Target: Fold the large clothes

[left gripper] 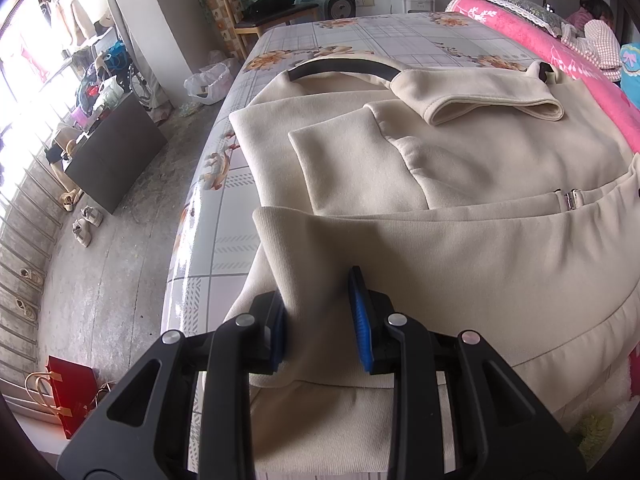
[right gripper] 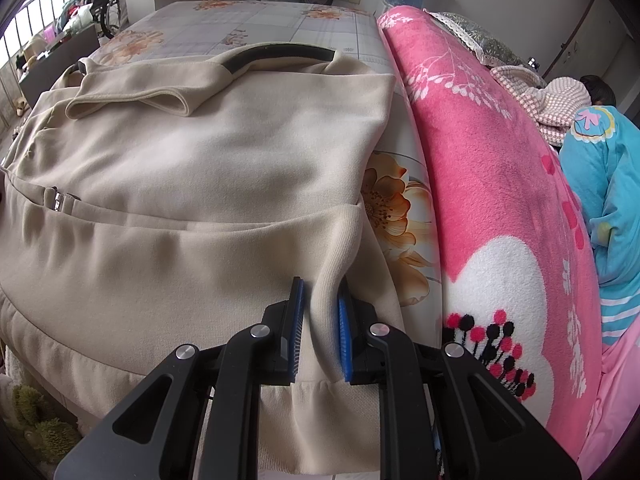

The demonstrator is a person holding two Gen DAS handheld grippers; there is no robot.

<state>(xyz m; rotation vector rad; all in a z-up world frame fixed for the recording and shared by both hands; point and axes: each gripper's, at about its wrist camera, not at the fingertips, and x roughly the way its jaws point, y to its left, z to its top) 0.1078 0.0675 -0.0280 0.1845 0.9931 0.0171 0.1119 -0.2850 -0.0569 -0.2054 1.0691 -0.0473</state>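
A large beige garment [left gripper: 460,168] lies spread on a floral tablecloth [left gripper: 352,32], with a sleeve folded across its upper part and a black collar band [left gripper: 340,66] at the far end. My left gripper [left gripper: 320,316] is closed on a fold of the garment's near left hem, which is lifted toward the far end. In the right wrist view the same garment [right gripper: 192,168] fills the left and middle. My right gripper [right gripper: 320,316] pinches a ridge of fabric at the near right hem corner.
A pink floral blanket [right gripper: 500,168] lies along the table's right side, with a blue garment [right gripper: 600,184] beyond it. The floor at the left holds a dark box [left gripper: 116,156], shoes and a red bag [left gripper: 72,396]. A wooden chair [left gripper: 264,12] stands at the far end.
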